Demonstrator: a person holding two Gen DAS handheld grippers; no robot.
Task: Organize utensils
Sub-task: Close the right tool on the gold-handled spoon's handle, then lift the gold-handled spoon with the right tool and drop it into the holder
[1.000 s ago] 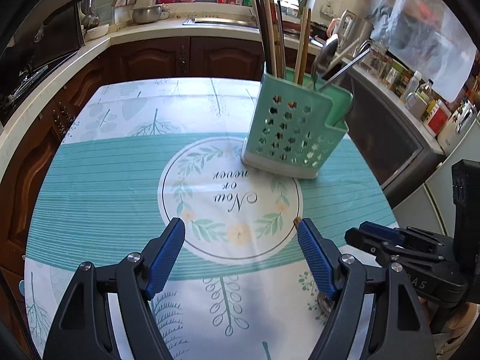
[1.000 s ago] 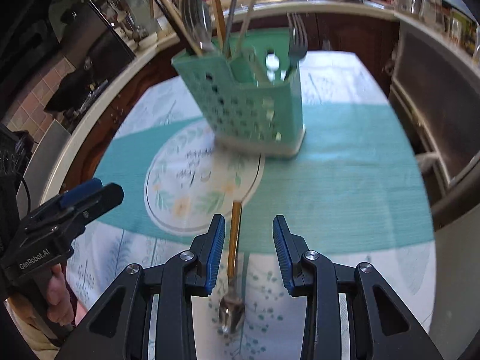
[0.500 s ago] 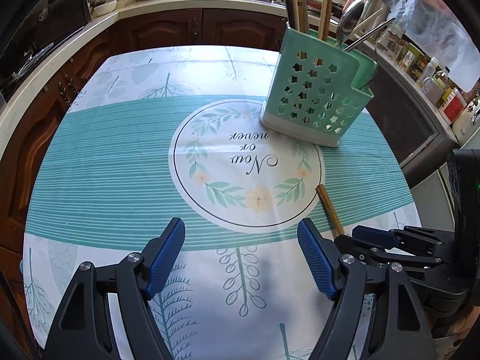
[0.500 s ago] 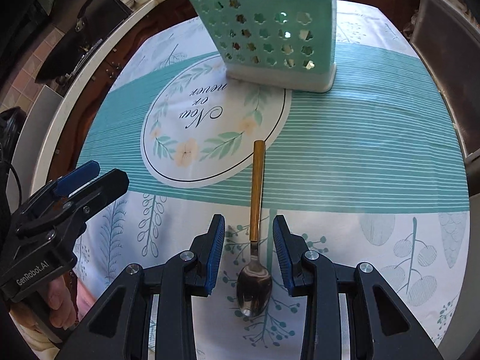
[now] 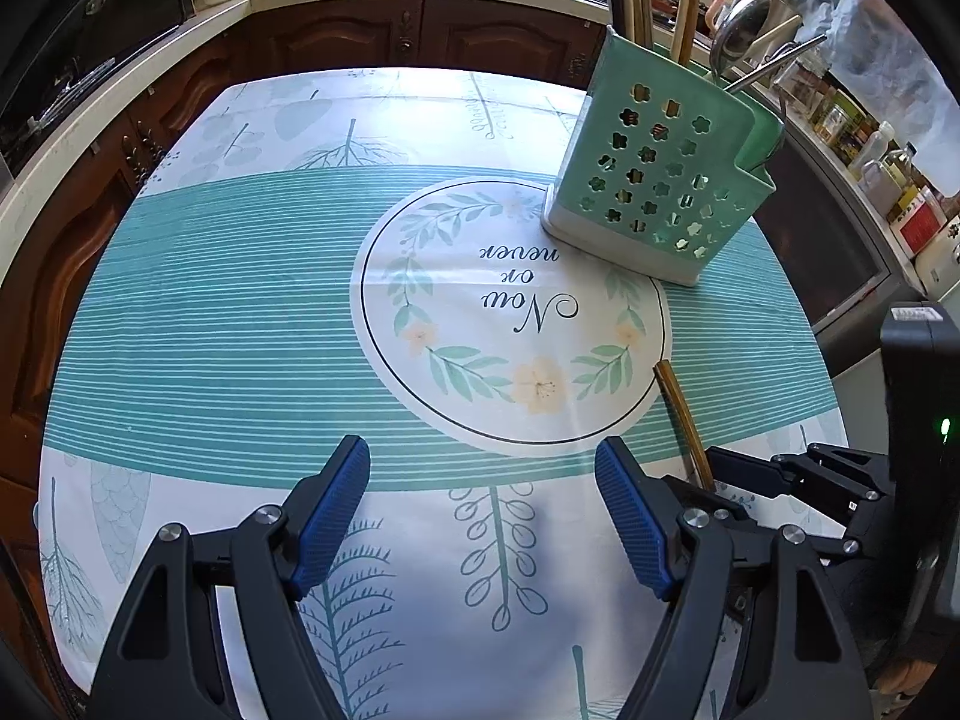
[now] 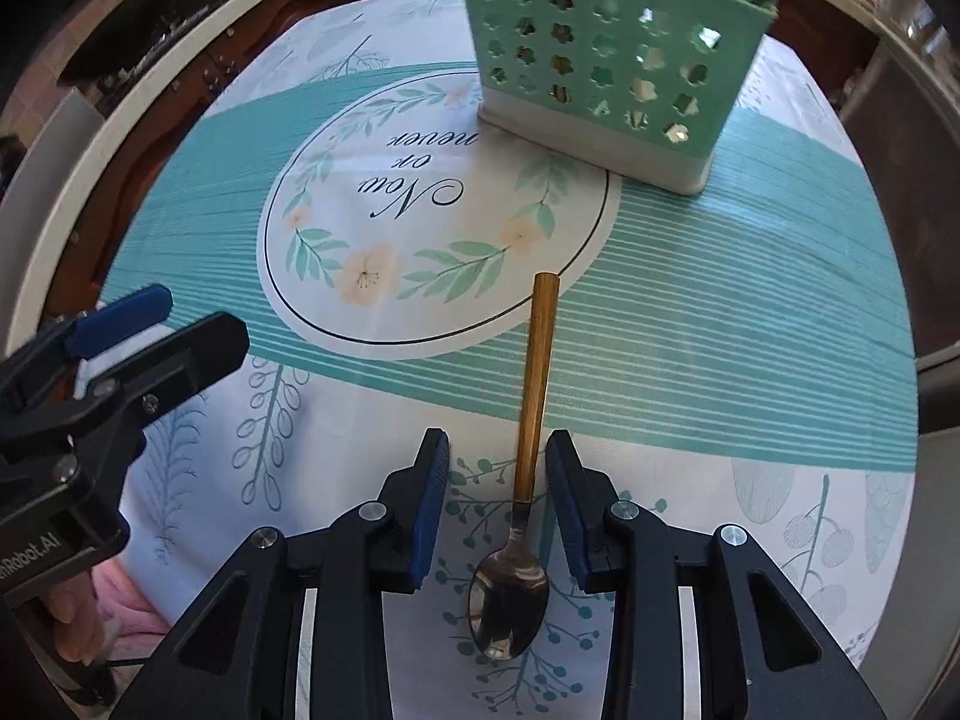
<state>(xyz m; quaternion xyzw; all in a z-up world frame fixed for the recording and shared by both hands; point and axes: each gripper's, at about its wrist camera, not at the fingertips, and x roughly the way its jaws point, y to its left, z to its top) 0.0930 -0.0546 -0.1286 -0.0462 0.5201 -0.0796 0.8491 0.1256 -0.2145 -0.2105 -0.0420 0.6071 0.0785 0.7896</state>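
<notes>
A gold-handled steel spoon (image 6: 528, 450) lies flat on the leaf-printed tablecloth surface (image 6: 690, 360), at lower centre of the right wrist view. The right gripper (image 6: 497, 504) straddles its neck, fingers (image 6: 433, 498) part open and not touching it. The left gripper (image 5: 483, 516) hangs wide open and holds nothing. A mint perforated plastic utensil holder (image 5: 660, 180) stands upper right.

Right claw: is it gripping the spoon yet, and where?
No. The right claw is open astride the spoon near its neck, pads clear of it. Nothing is held.
</notes>
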